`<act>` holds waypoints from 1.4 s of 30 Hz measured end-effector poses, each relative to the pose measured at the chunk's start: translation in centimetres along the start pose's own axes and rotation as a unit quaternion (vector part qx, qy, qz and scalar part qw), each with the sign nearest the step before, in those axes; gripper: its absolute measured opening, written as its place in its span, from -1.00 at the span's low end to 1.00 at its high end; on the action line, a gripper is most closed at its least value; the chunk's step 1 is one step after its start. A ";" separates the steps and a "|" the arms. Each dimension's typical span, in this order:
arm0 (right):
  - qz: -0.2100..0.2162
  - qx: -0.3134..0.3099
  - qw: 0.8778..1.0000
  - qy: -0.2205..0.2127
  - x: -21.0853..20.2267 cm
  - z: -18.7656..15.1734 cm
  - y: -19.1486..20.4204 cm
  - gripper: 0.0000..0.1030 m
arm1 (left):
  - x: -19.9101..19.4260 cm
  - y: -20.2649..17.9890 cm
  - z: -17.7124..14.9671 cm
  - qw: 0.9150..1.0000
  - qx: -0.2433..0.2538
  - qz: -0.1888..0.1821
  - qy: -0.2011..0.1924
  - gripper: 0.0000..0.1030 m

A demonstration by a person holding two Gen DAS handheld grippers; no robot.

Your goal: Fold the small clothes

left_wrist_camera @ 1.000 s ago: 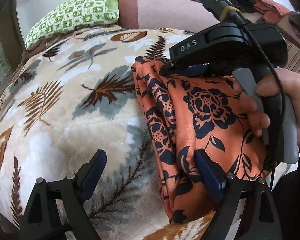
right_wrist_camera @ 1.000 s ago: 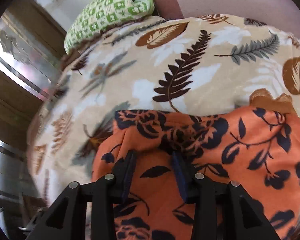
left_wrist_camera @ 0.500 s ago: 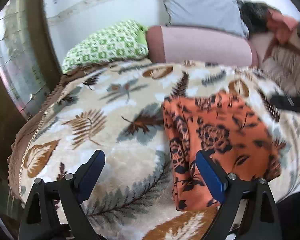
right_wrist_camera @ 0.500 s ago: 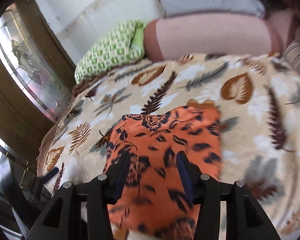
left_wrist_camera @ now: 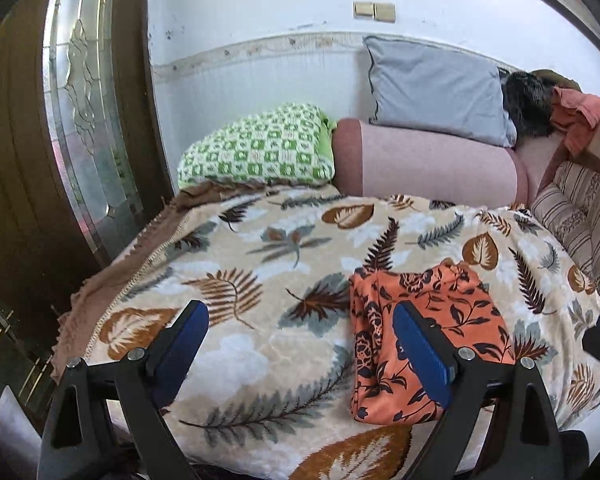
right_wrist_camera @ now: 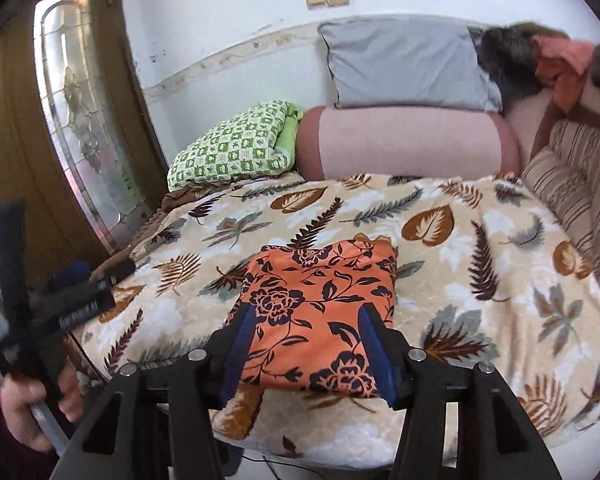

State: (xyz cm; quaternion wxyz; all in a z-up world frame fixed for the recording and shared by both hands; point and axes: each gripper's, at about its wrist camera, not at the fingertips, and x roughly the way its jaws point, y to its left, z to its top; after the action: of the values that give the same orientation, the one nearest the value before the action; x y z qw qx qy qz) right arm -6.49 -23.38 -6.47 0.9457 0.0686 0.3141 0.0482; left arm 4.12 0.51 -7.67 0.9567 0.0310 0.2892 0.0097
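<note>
Folded orange floral-print garment [right_wrist_camera: 320, 312] is seen lying at lower centre on the leaf-patterned beige blanket [right_wrist_camera: 480, 248]. Left tool [left_wrist_camera: 300, 356] and right tool [right_wrist_camera: 308, 356] are held apart, nothing clamped.

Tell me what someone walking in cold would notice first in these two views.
The bright orange floral garment stands out first, lying folded into a compact rectangle near the front edge of the leaf-print blanket. Both grippers, left and right, hang open above it, holding nothing. Behind, a green checked pillow sits beside a pink bolster, with a grey cushion leaning against the wall.
</note>
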 end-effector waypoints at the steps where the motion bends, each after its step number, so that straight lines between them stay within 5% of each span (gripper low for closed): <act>1: -0.005 0.000 1.000 -0.006 -0.6 -0.2 0.2 0.11 | -0.4 0.0 0.1 1.000 0.000 0.000 -0.004 0.82; 21: -0.020 0.005 1.000 -0.007 0.7 -0.6 0.1 0.14 | -1.1 -0.9 0.7 0.998 0.011 0.066 -0.013 0.83; 42: -0.009 -0.005 1.000 0.013 4.1 0.0 1.1 0.14 | 0.4 -0.8 0.3 0.999 0.011 0.052 0.007 0.83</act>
State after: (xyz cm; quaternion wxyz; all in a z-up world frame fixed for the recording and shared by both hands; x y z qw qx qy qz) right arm -3.24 -21.69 -8.72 0.9424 0.0604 0.3264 0.0425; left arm 4.66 -0.26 -7.67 0.9524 0.0569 0.2941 0.0567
